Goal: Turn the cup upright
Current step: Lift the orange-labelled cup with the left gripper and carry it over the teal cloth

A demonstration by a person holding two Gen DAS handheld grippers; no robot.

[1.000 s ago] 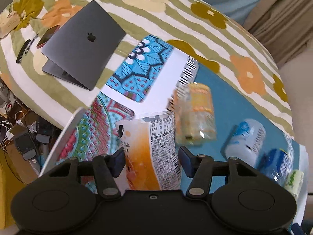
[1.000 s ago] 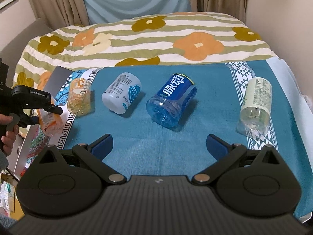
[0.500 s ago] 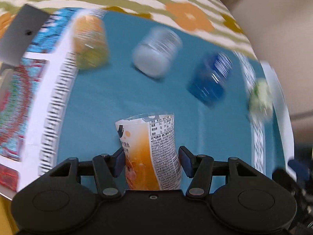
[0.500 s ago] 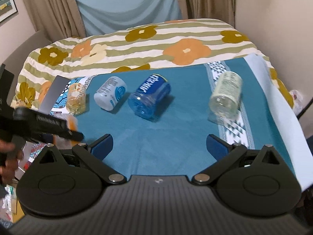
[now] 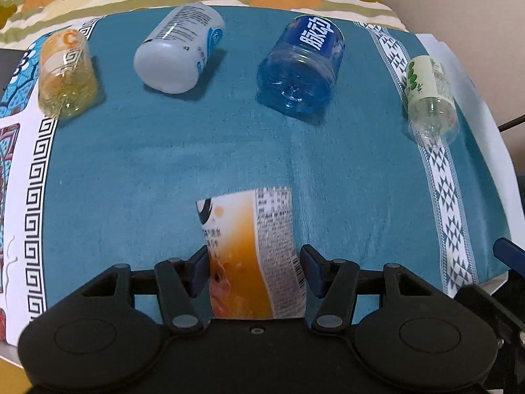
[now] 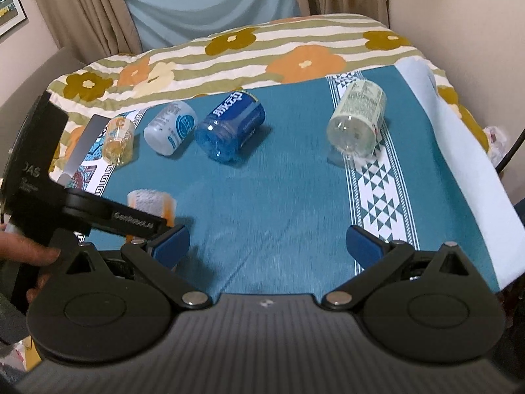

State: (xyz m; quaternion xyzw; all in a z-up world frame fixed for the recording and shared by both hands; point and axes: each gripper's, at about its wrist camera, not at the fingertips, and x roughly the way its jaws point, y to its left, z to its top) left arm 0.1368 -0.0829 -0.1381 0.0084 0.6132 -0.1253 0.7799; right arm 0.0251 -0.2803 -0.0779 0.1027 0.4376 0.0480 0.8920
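My left gripper (image 5: 254, 267) is shut on an orange-and-white labelled cup (image 5: 251, 252) and holds it over the near part of the teal cloth (image 5: 164, 170). In the right wrist view the same cup (image 6: 151, 202) shows at the left, held by the left gripper (image 6: 144, 226). My right gripper (image 6: 267, 243) is open and empty above the cloth's front edge. Four more cups lie on their sides farther back: a yellow one (image 5: 65, 75), a white one (image 5: 180, 52), a blue one (image 5: 302, 65) and a green-labelled clear one (image 5: 430, 95).
The teal cloth (image 6: 279, 197) lies on a bed with a striped flowered cover (image 6: 262, 52). A patterned white cloth edge (image 5: 29, 170) runs along the left. A laptop corner (image 6: 83, 141) shows at the left. Curtains and walls stand behind the bed.
My left gripper has swung right with the orange cup, from over the laptop side to over the teal cloth. The right gripper has moved a little and stays open.
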